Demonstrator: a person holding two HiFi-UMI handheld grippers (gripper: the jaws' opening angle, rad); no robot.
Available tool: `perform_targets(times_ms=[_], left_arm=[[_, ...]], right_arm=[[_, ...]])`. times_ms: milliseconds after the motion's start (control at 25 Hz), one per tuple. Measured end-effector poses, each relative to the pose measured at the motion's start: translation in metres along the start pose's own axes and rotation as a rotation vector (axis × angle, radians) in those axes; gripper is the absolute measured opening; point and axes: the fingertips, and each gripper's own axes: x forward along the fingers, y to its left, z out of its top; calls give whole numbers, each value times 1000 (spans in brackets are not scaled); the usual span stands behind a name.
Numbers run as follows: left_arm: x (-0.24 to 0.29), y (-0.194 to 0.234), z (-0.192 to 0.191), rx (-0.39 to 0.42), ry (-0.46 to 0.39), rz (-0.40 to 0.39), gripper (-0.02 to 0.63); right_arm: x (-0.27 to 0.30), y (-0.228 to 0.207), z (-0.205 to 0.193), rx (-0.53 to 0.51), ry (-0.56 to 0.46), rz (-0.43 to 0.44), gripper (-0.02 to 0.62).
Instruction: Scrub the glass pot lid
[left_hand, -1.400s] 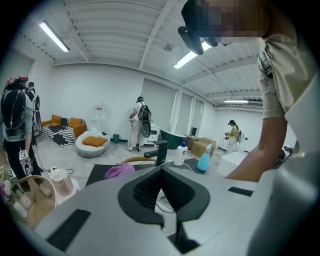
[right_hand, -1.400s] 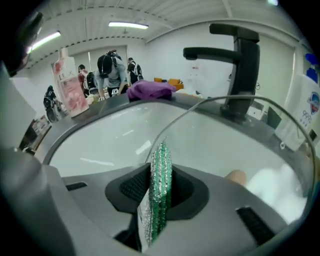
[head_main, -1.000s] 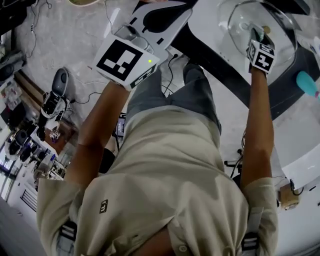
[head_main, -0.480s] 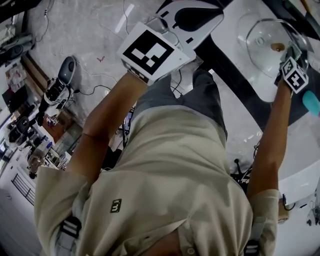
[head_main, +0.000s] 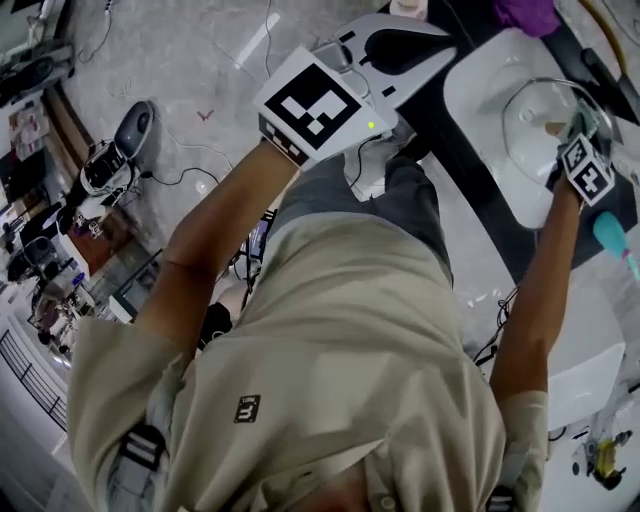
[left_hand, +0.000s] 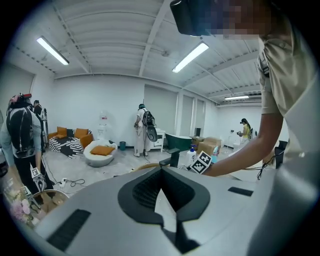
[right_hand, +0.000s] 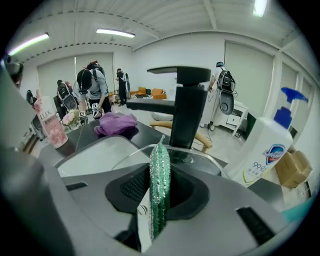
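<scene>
The glass pot lid (head_main: 540, 120) lies in the white sink (head_main: 475, 75) at the upper right of the head view. My right gripper (head_main: 586, 138) hovers at the lid's right rim, shut on a green glittery scrub sponge (right_hand: 160, 182) that stands upright between its jaws. In the right gripper view (right_hand: 159, 202) the lid's rim (right_hand: 131, 154) curves just beyond the sponge, under the black faucet (right_hand: 187, 110). My left gripper (head_main: 395, 45) is held away from the sink, over the floor. Its jaws (left_hand: 162, 200) are shut with nothing between them.
A white soap bottle with a blue pump (right_hand: 265, 145) stands right of the faucet. A purple cloth (right_hand: 116, 123) and a pink packet (right_hand: 50, 127) lie on the dark counter left of the basin. A teal object (head_main: 615, 235) lies near the right arm. Several people stand in the room behind.
My right gripper has slid with the sponge from the lid's middle, near its knob, to the right rim. The left gripper stayed raised while the head view swung.
</scene>
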Motion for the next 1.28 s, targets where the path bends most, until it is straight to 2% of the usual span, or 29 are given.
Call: perform_targets(times_ms=[280,600,1000,1280], left_arm=[[-32,10,29,22,-52,23,9],[-38,10,66,25,-109,-2,9],[-22,-4,110,100,-179,-61,9],[-24,-22,134,120,-213,-99,9]], right_arm=[[-63,20,54,12,-130,16,95],[-134,34,112,35,-266,41,95],[-217,34,163,64,-420,60,95],[-277,52,182,53,-502,98,95]])
